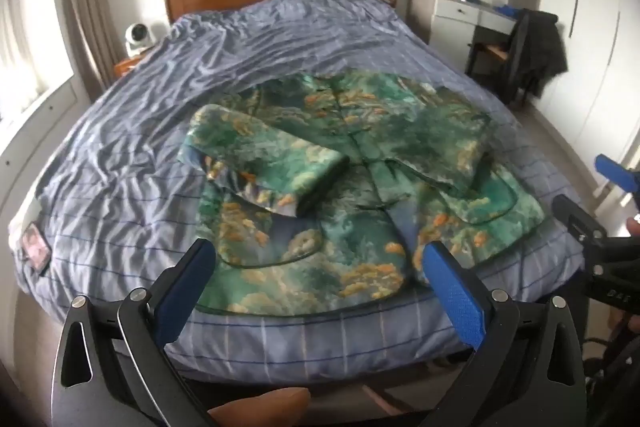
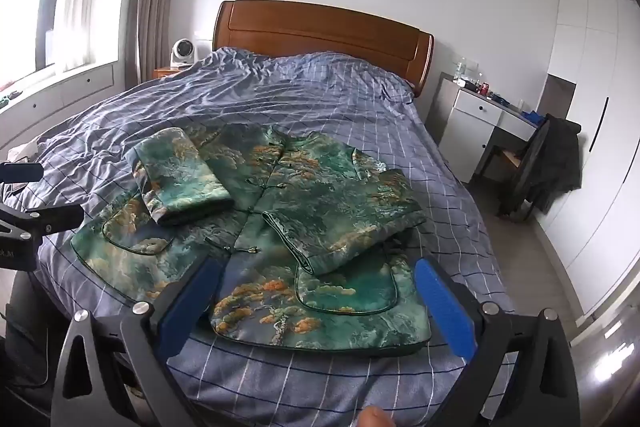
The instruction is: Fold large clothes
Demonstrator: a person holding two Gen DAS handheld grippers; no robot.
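Left gripper (image 1: 318, 259): jaws spread to full width, nothing between the blue pads (image 1: 452, 291). It is tilted downward over the near edge of the bed and touches no fabric.

Right gripper (image 2: 320, 277): jaws likewise spread wide, empty, tilted downward and clear of the fabric. In the left wrist view it shows at the far right edge; in the right wrist view part of the left tool shows at the far left edge.

Just beyond both sets of fingertips lies the jacket (image 1: 340, 163), a green garment with an orange and cream pattern. It rests front-up on the blue checked duvet (image 1: 120, 155), hem toward the tongs, collar away from them. The hem falls between and just ahead of the left jaws. Both sleeves are folded inward across the front: one sleeve (image 2: 180, 179) lies ahead and to the left of the right tongs, the other sleeve (image 2: 344, 227) directly ahead between its fingertips.

Beyond the jacket the duvet continues, wrinkled, to the wooden headboard (image 2: 320, 27). Far left of the headboard a small white fan (image 2: 183, 53) stands on a nightstand. Far right stands a white desk (image 2: 480, 115), and nearer than it a chair draped with dark clothing (image 2: 556, 159).
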